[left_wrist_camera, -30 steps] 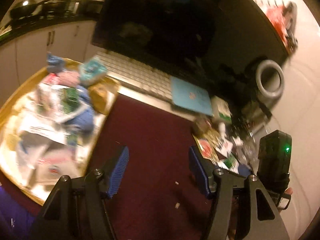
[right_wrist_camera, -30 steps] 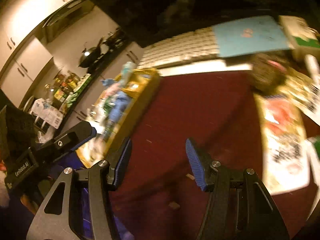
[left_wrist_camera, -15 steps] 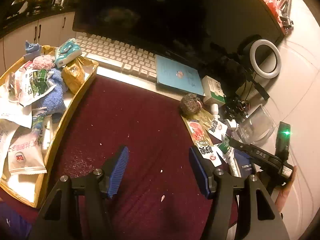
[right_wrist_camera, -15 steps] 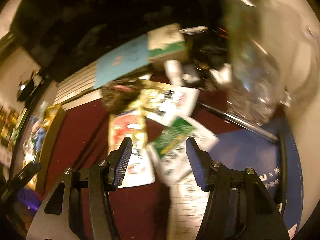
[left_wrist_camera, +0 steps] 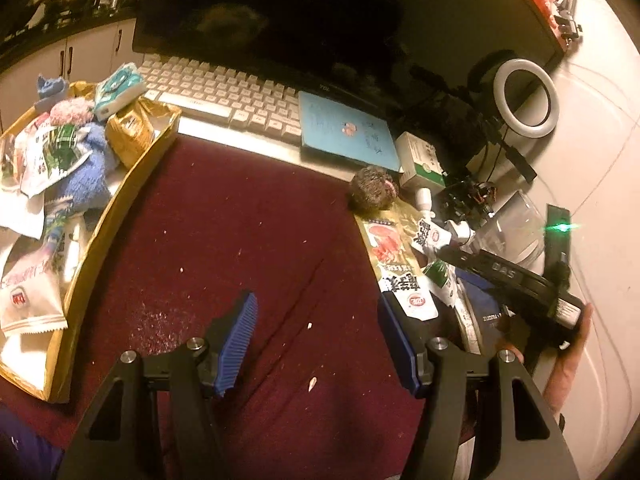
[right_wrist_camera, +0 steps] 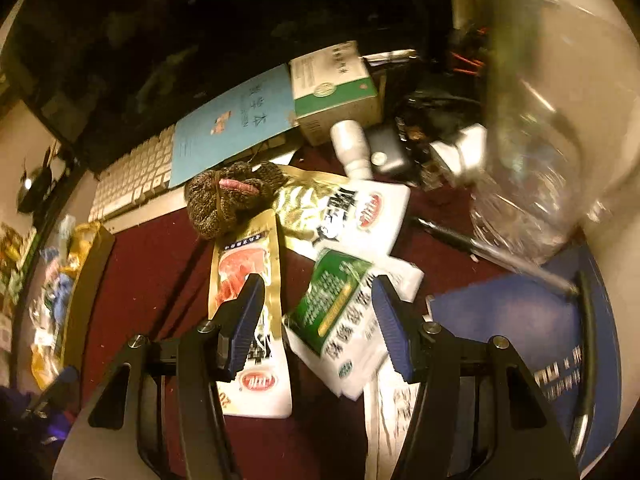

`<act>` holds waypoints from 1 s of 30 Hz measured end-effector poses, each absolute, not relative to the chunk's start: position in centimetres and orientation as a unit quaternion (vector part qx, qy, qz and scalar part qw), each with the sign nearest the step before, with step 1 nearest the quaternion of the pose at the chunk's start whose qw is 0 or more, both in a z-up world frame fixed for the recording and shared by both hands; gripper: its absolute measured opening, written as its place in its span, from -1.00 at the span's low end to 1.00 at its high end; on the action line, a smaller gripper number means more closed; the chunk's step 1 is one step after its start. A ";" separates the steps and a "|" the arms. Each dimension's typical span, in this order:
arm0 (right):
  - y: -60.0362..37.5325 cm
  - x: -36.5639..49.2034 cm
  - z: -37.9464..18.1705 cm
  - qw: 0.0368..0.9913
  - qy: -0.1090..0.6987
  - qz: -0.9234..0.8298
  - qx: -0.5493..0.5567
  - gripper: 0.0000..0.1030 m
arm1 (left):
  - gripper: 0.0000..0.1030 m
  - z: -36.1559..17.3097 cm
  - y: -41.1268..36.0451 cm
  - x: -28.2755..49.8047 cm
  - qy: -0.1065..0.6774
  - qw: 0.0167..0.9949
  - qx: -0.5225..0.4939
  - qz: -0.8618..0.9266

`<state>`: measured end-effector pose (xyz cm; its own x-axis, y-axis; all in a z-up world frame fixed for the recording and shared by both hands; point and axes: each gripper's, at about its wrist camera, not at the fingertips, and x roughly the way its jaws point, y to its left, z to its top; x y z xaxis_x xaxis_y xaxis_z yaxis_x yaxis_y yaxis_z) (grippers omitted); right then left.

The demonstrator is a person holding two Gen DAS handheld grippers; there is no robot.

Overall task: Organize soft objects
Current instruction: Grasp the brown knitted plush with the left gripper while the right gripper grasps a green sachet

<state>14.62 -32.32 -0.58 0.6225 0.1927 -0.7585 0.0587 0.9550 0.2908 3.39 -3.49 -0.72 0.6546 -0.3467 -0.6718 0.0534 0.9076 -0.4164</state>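
1. Hovering above the dark red mat (left_wrist_camera: 224, 240), the left gripper (left_wrist_camera: 316, 332) has its blue-padded jaws wide apart with nothing between them.
2. The right gripper (right_wrist_camera: 318, 326) hangs over a cluster of snack packets, its jaws also spread and holding nothing; a green-and-white packet (right_wrist_camera: 340, 312) lies below the gap between its fingers.
3. A packet with a red meat picture (right_wrist_camera: 248, 300) lies flat on the mat just left of that, partly behind the left finger.
4. A dark knitted soft toy (right_wrist_camera: 228, 200) with a pink strip rests at the far end of the meat packet, touching it, beside the light blue booklet (right_wrist_camera: 236, 120).
5. At the mat's left edge, a yellow tray (left_wrist_camera: 120, 200) holds a blue fuzzy soft item (left_wrist_camera: 86, 176), a pink fluffy one (left_wrist_camera: 70, 112) and several packets piled together.
6. A white keyboard (left_wrist_camera: 224, 92) sits beyond the mat under a dark monitor (left_wrist_camera: 320, 20).
7. A green-and-white box (right_wrist_camera: 336, 88) and a clear glass (right_wrist_camera: 552, 140) stand near the packets.
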 end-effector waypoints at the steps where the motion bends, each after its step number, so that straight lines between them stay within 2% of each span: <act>1: -32.4 14.5 -0.7 0.887 0.436 0.032 0.149 0.09 | 0.21 -0.8 -3.5 3.4 0.401 0.890 -0.185 -0.112; 11: -30.5 16.0 -2.0 0.891 0.438 -0.018 0.118 0.09 | 0.22 -0.9 -4.7 3.4 0.405 0.887 -0.183 -0.124; 13: -30.5 15.8 -2.1 0.893 0.434 -0.029 0.112 -0.09 | 0.22 -1.0 -4.8 3.4 0.407 0.887 -0.182 -0.123; 18: -30.0 15.1 -2.2 0.902 0.423 -0.034 0.081 -0.23 | 0.22 -1.4 -5.4 3.9 0.416 0.882 -0.181 -0.127; 22: -28.9 14.4 -1.9 0.912 0.406 -0.034 0.050 -0.58 | 0.22 -1.4 -6.2 3.9 0.418 0.882 -0.171 -0.133; 25: -28.8 14.0 -1.8 0.917 0.395 -0.025 0.048 -0.69 | 0.22 -1.5 -6.6 3.8 0.419 0.882 -0.167 -0.133; 30: -30.5 13.1 -1.2 0.924 0.367 0.018 0.107 -0.77 | 0.22 -1.5 -6.9 4.6 0.421 0.880 -0.168 -0.143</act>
